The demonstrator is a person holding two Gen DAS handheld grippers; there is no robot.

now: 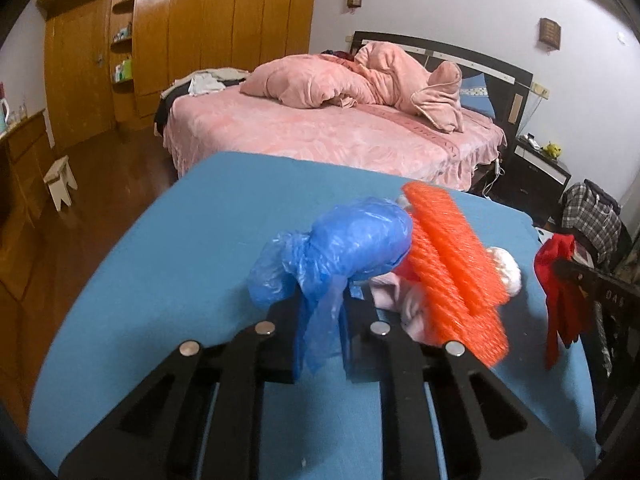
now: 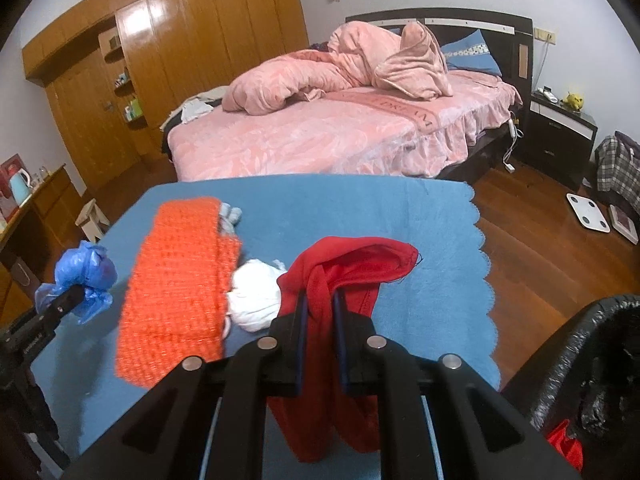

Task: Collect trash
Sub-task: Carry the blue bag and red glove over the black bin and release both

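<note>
My left gripper (image 1: 322, 300) is shut on a crumpled blue plastic bag (image 1: 340, 248), which hangs a little above the blue cloth-covered table (image 1: 180, 248). From the right wrist view the same blue plastic bag (image 2: 86, 276) shows at the far left in the left gripper (image 2: 76, 294). My right gripper (image 2: 320, 300) is shut on a red cloth (image 2: 348, 264) that drapes down between its fingers. The red cloth (image 1: 560, 280) also appears at the right edge of the left wrist view. On the table lie an orange foam net sleeve (image 2: 180, 288), blurred, and a white wad (image 2: 256, 300).
A black-lined trash bin (image 2: 580, 360) stands at the lower right, with something red (image 2: 564, 444) inside. Beyond the table (image 2: 420, 232) is a pink bed (image 2: 320, 136), a wooden wardrobe (image 2: 180, 40), a small stool (image 2: 94, 218) and a white scale (image 2: 588, 212) on the wooden floor.
</note>
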